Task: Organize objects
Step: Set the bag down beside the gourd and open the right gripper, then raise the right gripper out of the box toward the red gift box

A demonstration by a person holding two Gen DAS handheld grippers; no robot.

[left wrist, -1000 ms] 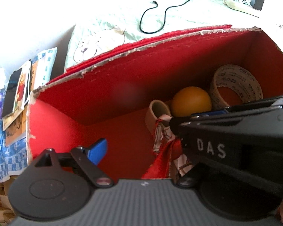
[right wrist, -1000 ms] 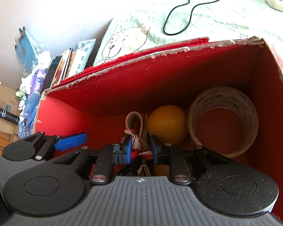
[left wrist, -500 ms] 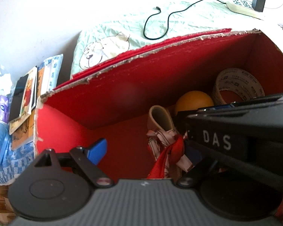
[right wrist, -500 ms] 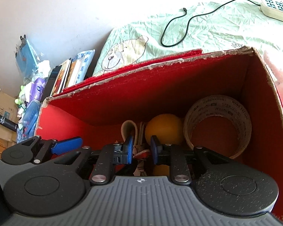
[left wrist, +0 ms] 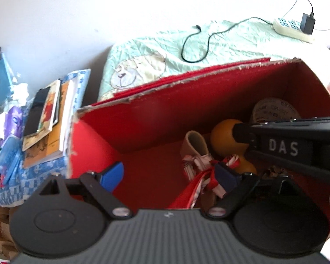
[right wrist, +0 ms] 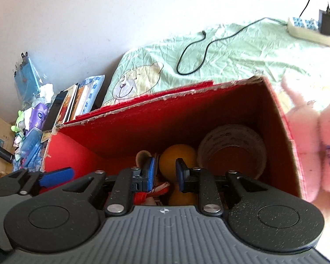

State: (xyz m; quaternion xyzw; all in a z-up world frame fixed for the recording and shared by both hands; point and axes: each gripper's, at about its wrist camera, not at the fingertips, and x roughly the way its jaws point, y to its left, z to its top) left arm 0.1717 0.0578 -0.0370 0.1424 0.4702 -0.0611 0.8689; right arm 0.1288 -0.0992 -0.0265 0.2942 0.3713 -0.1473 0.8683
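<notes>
A torn red cardboard box (left wrist: 143, 118) (right wrist: 125, 127) stands on the bed. Inside lie an orange ball (left wrist: 224, 134) (right wrist: 176, 156), a roll of printed tape (left wrist: 272, 107) (right wrist: 231, 145), a beige strap loop (left wrist: 195, 140) and a red-and-white scarf (left wrist: 206, 171) (right wrist: 160, 189). My left gripper (left wrist: 169, 176) hangs wide open over the box's near side, its right pad (left wrist: 225, 176) beside the scarf. My right gripper (right wrist: 165, 172) is narrowly open above the scarf and ball, with nothing between its pads. Its black body (left wrist: 286, 147) crosses the left wrist view.
A pink plush toy (right wrist: 319, 143) sits just outside the box's right wall. Behind the box, a black cable (left wrist: 198, 44) and a power strip (left wrist: 292, 28) lie on the green bear quilt (right wrist: 231, 50). Books with a phone on top (left wrist: 44, 118) are stacked to the left.
Both grippers have drawn up and back from the box. The scarf that hung at the right gripper's tips now lies on the box floor. The pink plush has come into view.
</notes>
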